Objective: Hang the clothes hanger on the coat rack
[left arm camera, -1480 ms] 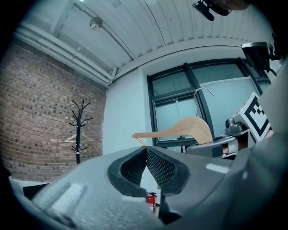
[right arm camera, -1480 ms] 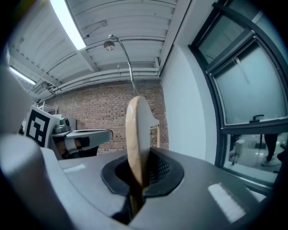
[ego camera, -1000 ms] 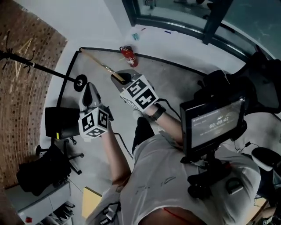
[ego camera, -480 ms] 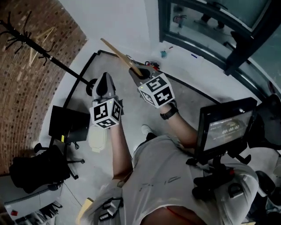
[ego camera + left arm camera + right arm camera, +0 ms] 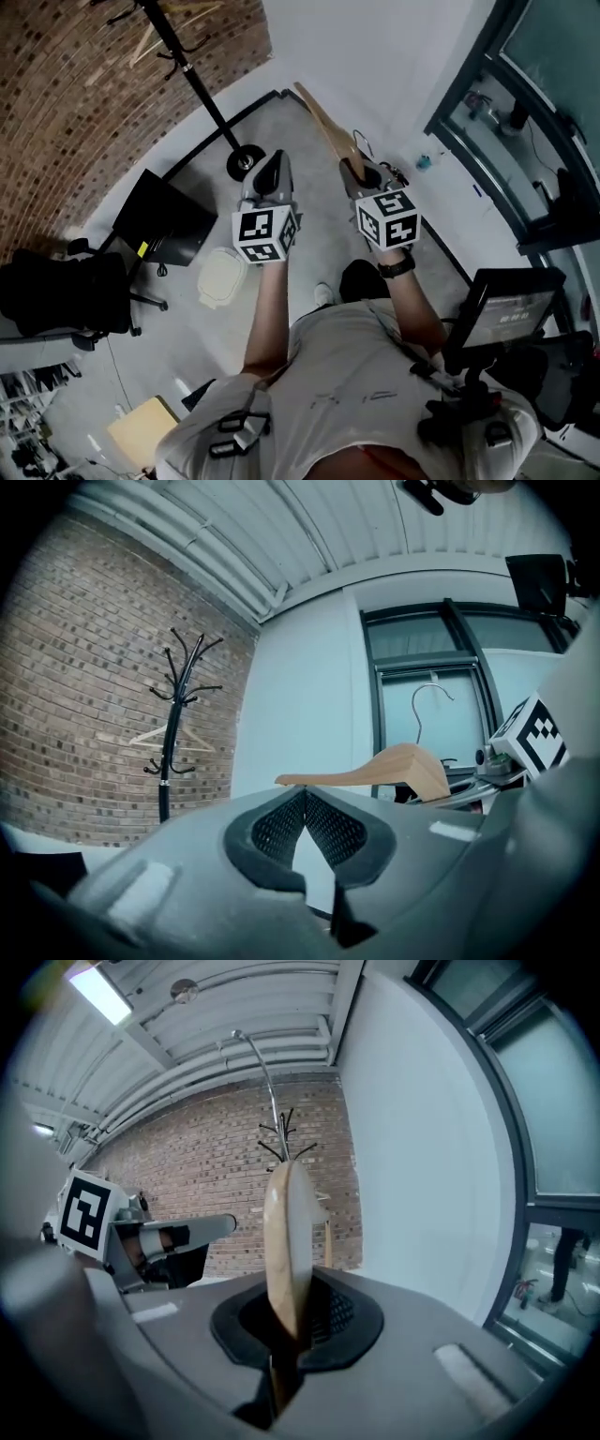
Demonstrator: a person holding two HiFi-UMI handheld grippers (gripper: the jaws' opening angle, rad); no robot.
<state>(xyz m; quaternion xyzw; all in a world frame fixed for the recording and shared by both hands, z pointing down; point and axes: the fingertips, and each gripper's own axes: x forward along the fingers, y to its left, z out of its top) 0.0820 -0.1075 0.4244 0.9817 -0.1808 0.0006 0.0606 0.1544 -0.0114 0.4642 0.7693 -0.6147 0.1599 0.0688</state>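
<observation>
My right gripper (image 5: 358, 171) is shut on a wooden clothes hanger (image 5: 323, 117), which sticks out ahead of it toward the wall. In the right gripper view the hanger's wooden body (image 5: 286, 1241) stands edge-on between the jaws, with its metal hook (image 5: 258, 1063) curving up. My left gripper (image 5: 269, 178) is level beside it, shut and holding nothing, with the pads meeting at the tips (image 5: 305, 794). The black coat rack (image 5: 202, 89) stands ahead on the left against the brick wall. It also shows in the left gripper view (image 5: 172, 728), where the held hanger (image 5: 375, 771) is at the right.
Another pale wooden hanger (image 5: 171, 736) hangs on the rack. The rack's round base (image 5: 246, 163) is on the floor just ahead of the left gripper. A black box (image 5: 164, 223), a white lid-like thing (image 5: 222, 277), an office chair (image 5: 56, 295) and a screen on a stand (image 5: 511, 309) surround me.
Both grippers have travelled together with the hanger toward the brick wall. The coat rack has shifted from far left to the upper middle of the head view and looks closer.
</observation>
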